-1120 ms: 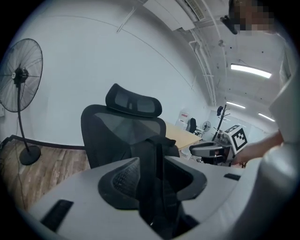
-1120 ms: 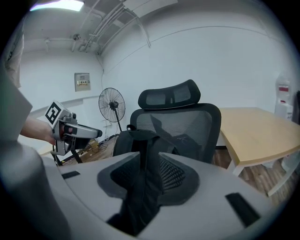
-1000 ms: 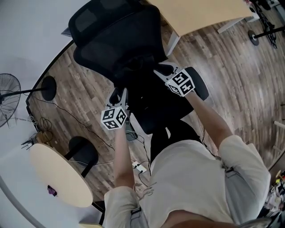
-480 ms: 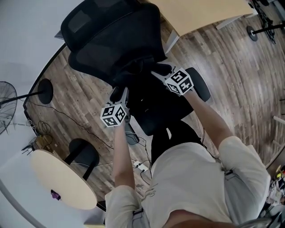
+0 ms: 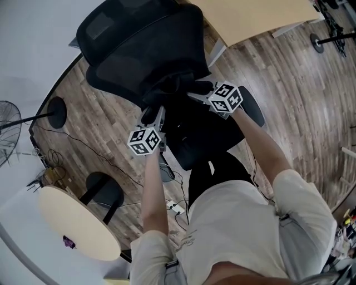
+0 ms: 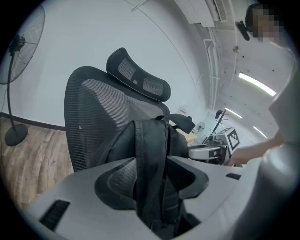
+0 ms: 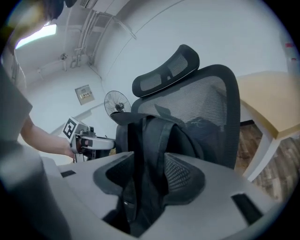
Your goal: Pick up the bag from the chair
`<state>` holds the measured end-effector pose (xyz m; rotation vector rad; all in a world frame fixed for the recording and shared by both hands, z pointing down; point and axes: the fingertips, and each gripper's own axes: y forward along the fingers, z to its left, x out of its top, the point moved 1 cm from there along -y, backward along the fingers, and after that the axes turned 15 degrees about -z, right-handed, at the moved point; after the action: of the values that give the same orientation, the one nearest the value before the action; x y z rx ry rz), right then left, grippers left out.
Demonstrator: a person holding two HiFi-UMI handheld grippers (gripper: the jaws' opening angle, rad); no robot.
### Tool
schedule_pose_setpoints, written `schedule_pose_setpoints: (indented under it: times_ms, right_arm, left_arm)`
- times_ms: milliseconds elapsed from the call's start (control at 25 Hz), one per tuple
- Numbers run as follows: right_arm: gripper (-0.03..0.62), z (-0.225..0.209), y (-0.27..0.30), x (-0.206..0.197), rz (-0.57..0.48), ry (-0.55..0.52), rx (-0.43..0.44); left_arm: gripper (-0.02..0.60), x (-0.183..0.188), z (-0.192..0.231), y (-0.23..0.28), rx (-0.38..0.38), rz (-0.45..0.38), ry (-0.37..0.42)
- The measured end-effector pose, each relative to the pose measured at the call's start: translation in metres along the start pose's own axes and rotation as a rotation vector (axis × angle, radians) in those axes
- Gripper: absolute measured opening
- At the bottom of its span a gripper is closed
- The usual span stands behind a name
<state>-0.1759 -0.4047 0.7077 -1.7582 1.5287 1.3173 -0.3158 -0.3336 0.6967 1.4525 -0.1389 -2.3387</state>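
Backpack (image 6: 149, 140): black, upright on the seat of the mesh office chair (image 5: 139, 47), back panel against the backrest, below the headrest. It is not on any tabletop. The chair sits just off the near corner of the wooden desk top (image 5: 250, 16), with the backpack on the side of the chair away from that edge.

Left gripper (image 6: 150, 180): jaws pinched in on a shoulder strap, webbing running straight up between the pads. No gap shows.

Right gripper (image 7: 143, 180): same story, jaws clamped on the other strap (image 7: 157, 140), fabric bunched between the pads. Each gripper is visible in the other's view, so they're close together, one on each side of the pack's top.

Step, as I read it: grasp done on both sides, lift not yet done. The pack looks seated, with no daylight under it that I can make out.

Next move needs:
- Both grippers up together and level, so the load splits evenly.
- Pull slightly toward the person to clear the backrest and the armrest (image 5: 251, 108).
- Watch for strap slip: webbing is thin and the pack's weight is unknown.
- Chair may roll or swivel when the load comes off.

Round table top (image 5: 78, 225) is well apart, behind the person's left side, no conflict. Floor fan (image 5: 11, 128) is also clear.
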Motion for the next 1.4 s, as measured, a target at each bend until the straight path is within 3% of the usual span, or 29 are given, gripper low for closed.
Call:
schedule_pose_setpoints:
  times_ms: [80, 200, 280, 360, 520, 600, 640, 680, 800, 1000, 1120, 1400]
  right_arm:
    - [0.154, 0.007, 0.001, 0.001, -0.005, 0.086, 0.092]
    - [0.124, 0.020, -0.006, 0.003, -0.009, 0.240, 0.242]
    - [0.126, 0.023, -0.009, 0.002, -0.010, 0.263, 0.270]
    - [0.135, 0.025, -0.004, -0.003, 0.010, 0.198, 0.250]
    - [0.149, 0.046, 0.016, -0.019, 0.124, 0.121, 0.269]
    - [0.109, 0.048, 0.025, -0.026, 0.153, -0.006, 0.222]
    - [0.044, 0.045, 0.026, -0.027, 0.146, -0.079, 0.178]
    - [0.046, 0.041, 0.026, -0.027, 0.135, -0.120, 0.139]
    - [0.057, 0.036, 0.019, -0.017, 0.081, -0.071, 0.094]
    - [0.032, 0.048, 0.007, 0.015, -0.024, -0.093, 0.092]
    - [0.031, 0.054, -0.001, 0.035, -0.082, -0.118, 0.082]
    - [0.032, 0.071, -0.032, 0.053, -0.164, -0.098, 0.097]
  left_arm:
    - [0.198, 0.001, -0.003, 0.002, -0.033, 0.002, -0.022]
    - [0.195, 0.000, -0.018, -0.001, -0.166, 0.012, -0.096]
    - [0.192, 0.001, -0.026, -0.003, -0.250, 0.007, -0.155]
    - [0.192, 0.001, -0.027, -0.002, -0.269, 0.004, -0.163]
    - [0.169, -0.004, -0.033, 0.006, -0.251, 0.036, -0.107]
    - [0.129, -0.013, -0.030, 0.011, -0.180, 0.075, 0.014]
    - [0.123, -0.016, -0.027, 0.012, -0.134, 0.087, 0.078]
    - [0.119, -0.018, -0.025, 0.013, -0.096, 0.090, 0.116]
    - [0.115, -0.015, -0.024, 0.015, -0.060, 0.072, 0.099]
    - [0.071, 0.006, -0.047, 0.010, -0.155, -0.015, 0.115]
    - [0.063, 0.026, -0.061, 0.005, -0.171, -0.070, 0.166]
    - [0.061, 0.044, -0.090, -0.021, -0.242, -0.083, 0.167]
